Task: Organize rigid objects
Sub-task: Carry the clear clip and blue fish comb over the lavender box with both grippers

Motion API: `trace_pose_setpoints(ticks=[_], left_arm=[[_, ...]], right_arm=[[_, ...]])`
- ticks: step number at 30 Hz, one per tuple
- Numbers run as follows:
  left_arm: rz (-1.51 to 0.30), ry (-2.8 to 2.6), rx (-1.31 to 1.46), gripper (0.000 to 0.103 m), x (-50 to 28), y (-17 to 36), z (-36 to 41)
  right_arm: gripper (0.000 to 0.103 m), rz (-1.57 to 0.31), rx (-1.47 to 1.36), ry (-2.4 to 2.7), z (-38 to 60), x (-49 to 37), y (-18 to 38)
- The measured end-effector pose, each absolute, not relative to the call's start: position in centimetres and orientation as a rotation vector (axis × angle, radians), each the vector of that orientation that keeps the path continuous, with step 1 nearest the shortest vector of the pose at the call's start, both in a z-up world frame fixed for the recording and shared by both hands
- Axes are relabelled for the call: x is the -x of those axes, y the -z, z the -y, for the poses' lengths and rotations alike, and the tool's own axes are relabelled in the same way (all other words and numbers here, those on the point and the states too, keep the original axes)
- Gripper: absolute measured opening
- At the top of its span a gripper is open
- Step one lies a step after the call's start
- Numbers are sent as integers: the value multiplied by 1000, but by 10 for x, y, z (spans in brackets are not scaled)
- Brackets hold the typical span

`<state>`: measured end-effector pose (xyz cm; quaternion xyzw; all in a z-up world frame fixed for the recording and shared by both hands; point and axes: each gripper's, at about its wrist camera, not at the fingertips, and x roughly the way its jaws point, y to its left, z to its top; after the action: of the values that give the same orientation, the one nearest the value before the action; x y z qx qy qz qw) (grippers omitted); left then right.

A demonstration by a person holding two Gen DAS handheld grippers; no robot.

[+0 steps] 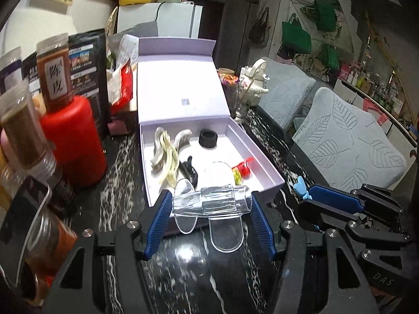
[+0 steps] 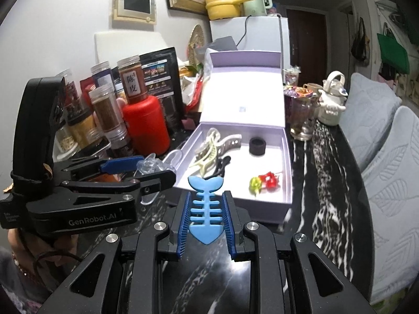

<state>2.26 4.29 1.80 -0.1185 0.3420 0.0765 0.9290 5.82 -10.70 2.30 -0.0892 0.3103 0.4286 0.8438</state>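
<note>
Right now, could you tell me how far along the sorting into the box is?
Partly done: the box already holds pale hair clips, a black ring and red and green pieces. In hand: the left gripper holds a clear clip, the right gripper a blue fishbone clip. Both are outside the box, not yet placed.

Dim indoor light from overhead, bright glare on the box lid point(image 1: 180, 78), soft sheen on the glossy table point(image 2: 209, 269) at 6 o'clock, strong fisheye bending with black corners, slight blur throughout
</note>
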Motion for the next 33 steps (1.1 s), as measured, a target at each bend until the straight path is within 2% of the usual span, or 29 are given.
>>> trace_pose_setpoints(ticks=[33], left_arm=[[-585, -149, 125, 60, -121, -57, -86]], right_arm=[[24, -536, 215, -849, 66, -159, -64]])
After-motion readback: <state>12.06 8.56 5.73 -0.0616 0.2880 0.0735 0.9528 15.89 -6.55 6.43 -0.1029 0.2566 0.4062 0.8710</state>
